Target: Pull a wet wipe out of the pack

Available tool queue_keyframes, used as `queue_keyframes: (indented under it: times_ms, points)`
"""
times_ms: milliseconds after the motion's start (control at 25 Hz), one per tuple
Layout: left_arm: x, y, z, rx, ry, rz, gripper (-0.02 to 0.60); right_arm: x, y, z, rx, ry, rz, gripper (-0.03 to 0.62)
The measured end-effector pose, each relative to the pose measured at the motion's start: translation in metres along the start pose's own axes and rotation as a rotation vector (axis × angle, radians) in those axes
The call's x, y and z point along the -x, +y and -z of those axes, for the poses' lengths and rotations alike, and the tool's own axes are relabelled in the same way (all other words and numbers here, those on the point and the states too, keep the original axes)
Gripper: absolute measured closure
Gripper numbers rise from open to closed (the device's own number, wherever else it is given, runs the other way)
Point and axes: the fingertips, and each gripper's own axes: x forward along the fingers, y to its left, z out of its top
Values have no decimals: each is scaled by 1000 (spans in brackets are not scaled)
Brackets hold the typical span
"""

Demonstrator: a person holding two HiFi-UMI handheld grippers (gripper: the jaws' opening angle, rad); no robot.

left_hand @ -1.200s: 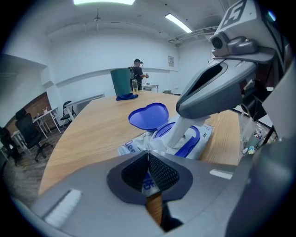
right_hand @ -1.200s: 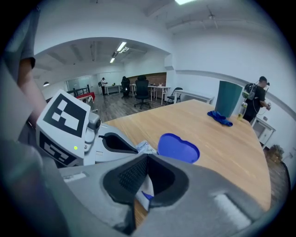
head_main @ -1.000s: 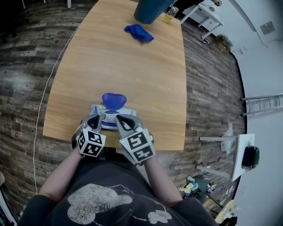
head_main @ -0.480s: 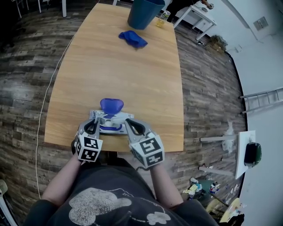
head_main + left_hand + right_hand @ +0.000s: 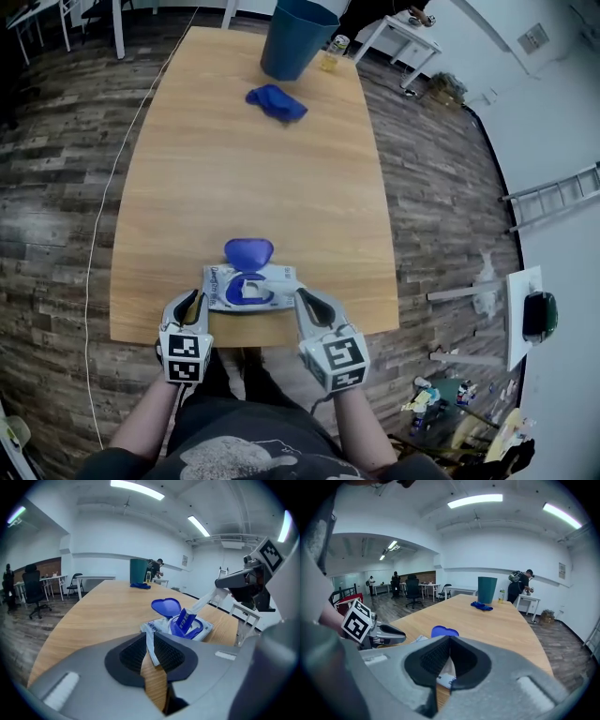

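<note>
Lying flat near the front edge of the bench (image 5: 244,178), the pack (image 5: 223,279) has its blue lid (image 5: 248,251) flipped open towards the far side. The right claw (image 5: 449,644) is closed tight on a white wipe (image 5: 204,603), which stretches taut from the pack's opening up to the claw's tip, just right of the pack. The left claw (image 5: 149,641) sits at the pack's left end. Its jaws have just been opening and now stand partly apart, with the pack's crimped edge showing in the gap between the pads and the wood visible below it. At the far end of the bench a blue cloth (image 5: 277,101) lies near a blue bin (image 5: 292,42).
</note>
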Motion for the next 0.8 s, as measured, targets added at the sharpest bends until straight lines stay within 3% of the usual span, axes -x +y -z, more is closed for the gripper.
queue_keyframes:
  times_ms: [120, 280, 800]
  points:
    - [3, 1, 13, 46, 24, -9, 527, 12, -1, 4, 9, -5, 18, 600]
    - [14, -9, 9, 19, 5, -8, 563, 25, 1, 9, -3, -35, 1, 600]
    - [108, -77, -16, 30, -194, -78, 563, 119, 16, 34, 14, -181, -47, 600]
